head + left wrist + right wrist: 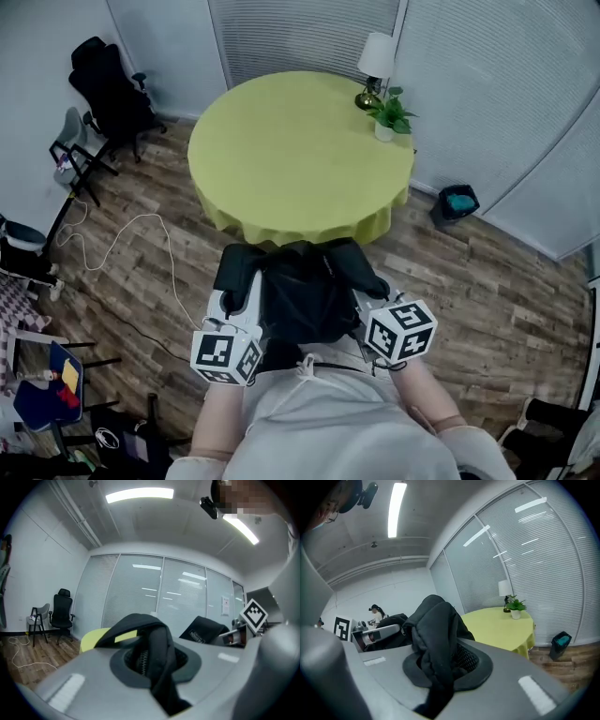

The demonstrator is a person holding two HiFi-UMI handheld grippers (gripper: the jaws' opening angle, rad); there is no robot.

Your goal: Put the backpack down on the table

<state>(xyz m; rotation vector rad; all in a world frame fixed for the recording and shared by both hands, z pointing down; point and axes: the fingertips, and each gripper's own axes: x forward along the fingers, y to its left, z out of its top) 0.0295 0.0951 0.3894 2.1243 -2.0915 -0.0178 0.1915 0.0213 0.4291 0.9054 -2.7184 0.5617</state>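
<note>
Backpack (pixel 305 295) was black and hung in the air between the two grippers, right in front of the person's chest and over the wood floor (pixel 469 272). It was not on the table (pixel 300 159); its far edge sat just short of the near rim of the yellow cloth.

Left gripper (pixel 242 281) held the bag's left side. In the left gripper view its jaws were clamped on a black shoulder strap (pixel 158 644), with the strap looping up and over between them. Right gripper (pixel 367 284) held the right side, and in the right gripper view its jaws were closed on a thick bunched fold of black fabric (pixel 433 634). Both grips looked firm — no gap showed at the pads. Both marker cubes faced up toward the head camera.

The round table top was bare apart from a lamp (pixel 376 64) and a small potted plant (pixel 390 115) at its far right edge. A black office chair (pixel 111 89) stood far left, a dark bin (pixel 457 202) stood on the floor right of the table, and a white cable (pixel 122 242) lay on the floor at left.
</note>
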